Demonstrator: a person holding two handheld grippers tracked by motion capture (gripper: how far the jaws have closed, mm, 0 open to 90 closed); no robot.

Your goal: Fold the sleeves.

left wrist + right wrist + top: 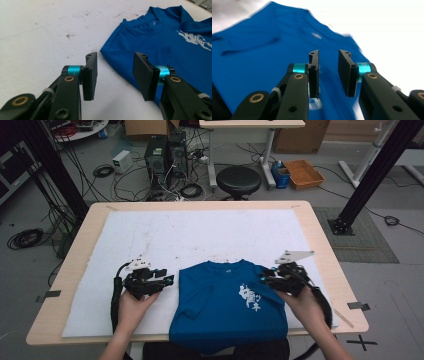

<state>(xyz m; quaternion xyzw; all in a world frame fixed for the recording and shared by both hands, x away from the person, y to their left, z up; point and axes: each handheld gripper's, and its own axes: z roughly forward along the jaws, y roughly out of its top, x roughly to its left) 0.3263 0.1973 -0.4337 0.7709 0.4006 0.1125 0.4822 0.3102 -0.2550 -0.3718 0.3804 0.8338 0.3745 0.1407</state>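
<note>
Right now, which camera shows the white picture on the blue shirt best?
The high view: the whole white print shows on the blue shirt. The left gripper view catches part of it at the edge; the right gripper view is blurred.

A royal-blue T-shirt (227, 305) bearing a white chest print (249, 298) lies between two black grippers; the left gripper (169, 280) and right gripper (263, 277) each show turquoise collars and brass-coloured rivets; beneath both, a white sheet (200, 232), speckled with dark marks, covers a pale wood table (320, 245).
</note>
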